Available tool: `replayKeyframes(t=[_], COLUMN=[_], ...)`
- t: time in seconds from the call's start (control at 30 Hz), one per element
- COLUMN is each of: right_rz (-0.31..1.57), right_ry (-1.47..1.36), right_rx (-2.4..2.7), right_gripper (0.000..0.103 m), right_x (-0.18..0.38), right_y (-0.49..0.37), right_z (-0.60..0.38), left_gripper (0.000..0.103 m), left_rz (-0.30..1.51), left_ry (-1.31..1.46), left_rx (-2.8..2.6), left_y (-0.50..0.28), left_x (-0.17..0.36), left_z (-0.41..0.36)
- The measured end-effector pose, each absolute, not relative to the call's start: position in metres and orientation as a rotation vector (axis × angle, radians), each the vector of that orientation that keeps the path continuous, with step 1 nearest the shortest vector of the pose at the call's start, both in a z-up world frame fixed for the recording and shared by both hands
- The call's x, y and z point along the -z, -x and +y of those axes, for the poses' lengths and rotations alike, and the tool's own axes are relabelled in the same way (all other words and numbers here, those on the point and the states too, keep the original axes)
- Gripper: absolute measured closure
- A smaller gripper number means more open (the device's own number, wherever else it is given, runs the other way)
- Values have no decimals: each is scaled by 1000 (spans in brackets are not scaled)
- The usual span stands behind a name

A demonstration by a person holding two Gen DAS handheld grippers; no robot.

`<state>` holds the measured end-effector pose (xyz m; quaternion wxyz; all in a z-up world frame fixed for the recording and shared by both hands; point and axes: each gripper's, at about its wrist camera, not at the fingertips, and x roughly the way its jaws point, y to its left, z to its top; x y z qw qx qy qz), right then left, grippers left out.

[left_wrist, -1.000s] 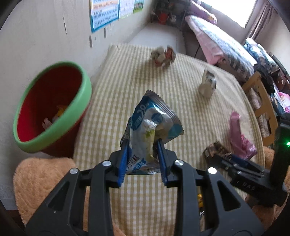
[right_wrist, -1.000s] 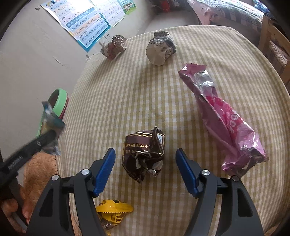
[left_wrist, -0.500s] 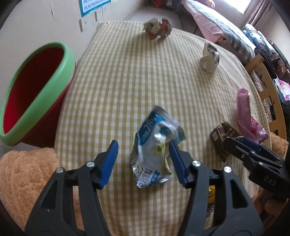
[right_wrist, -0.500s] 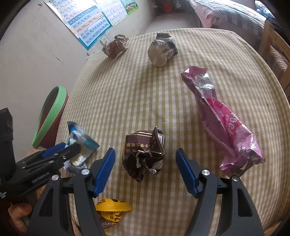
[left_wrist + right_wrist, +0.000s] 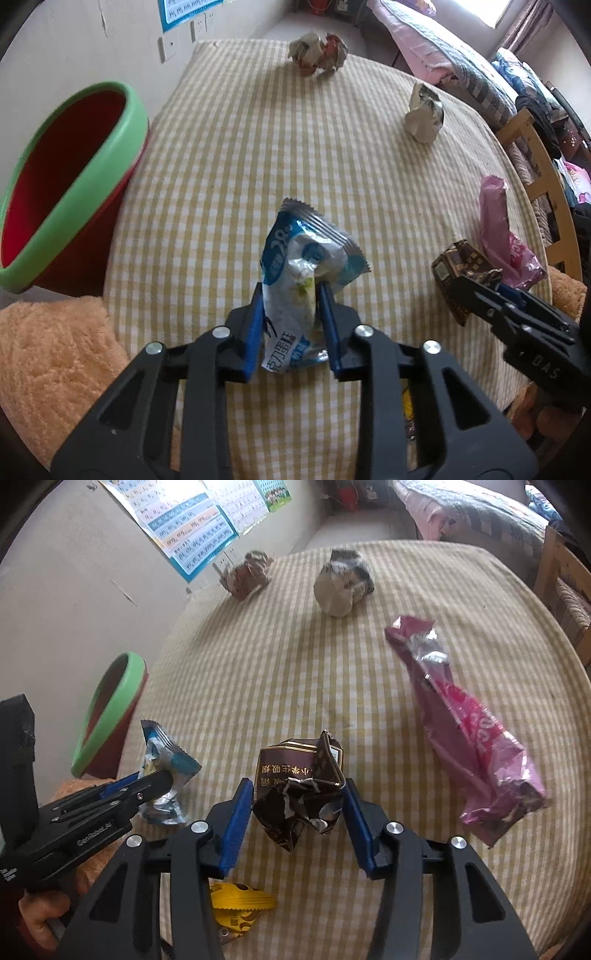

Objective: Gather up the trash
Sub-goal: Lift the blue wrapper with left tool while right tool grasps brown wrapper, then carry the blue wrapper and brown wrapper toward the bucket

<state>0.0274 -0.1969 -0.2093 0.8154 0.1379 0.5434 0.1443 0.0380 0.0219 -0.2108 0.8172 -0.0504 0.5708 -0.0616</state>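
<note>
A blue and white snack wrapper (image 5: 306,254) (image 5: 166,753) stands on the checked tablecloth (image 5: 258,166). My left gripper (image 5: 291,321) (image 5: 155,779) is closing on it, both blue pads pressing its lower half. A crumpled dark brown pack (image 5: 295,775) (image 5: 458,262) lies near the front edge. My right gripper (image 5: 297,812) (image 5: 469,291) is closing around it, and its pads touch both sides. A red bin with a green rim (image 5: 74,177) (image 5: 107,709) stands tilted off the table's left side.
A long pink bag (image 5: 469,738) lies at the right. A crumpled paper ball (image 5: 247,576) and a grey-white wad (image 5: 343,583) sit at the far end. A yellow wrapper (image 5: 240,904) lies under the right gripper. An orange fluffy cushion (image 5: 48,350) and a wooden chair (image 5: 546,177) flank the table.
The left gripper let the blue wrapper drop to the table, came down and closed on it again. The right jaws narrowed from wide apart onto the brown pack.
</note>
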Motion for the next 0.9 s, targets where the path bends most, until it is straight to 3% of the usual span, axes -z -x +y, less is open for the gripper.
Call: replayKeyframes(t=[0.4,0.9], right_rz=[1038,1001], right_ry=[-264,-192], right_rx=[-382,-533], right_gripper=[55,55], right_x=[151,119], right_y=[-25,-51], right_z=[-183,-108], left_gripper=[76,76], left_rz=[1003,954], left_ry=[128,228], left_rx=[29,-87], left_y=[-34,-26], left_x=[157,125], left_z=[46,121])
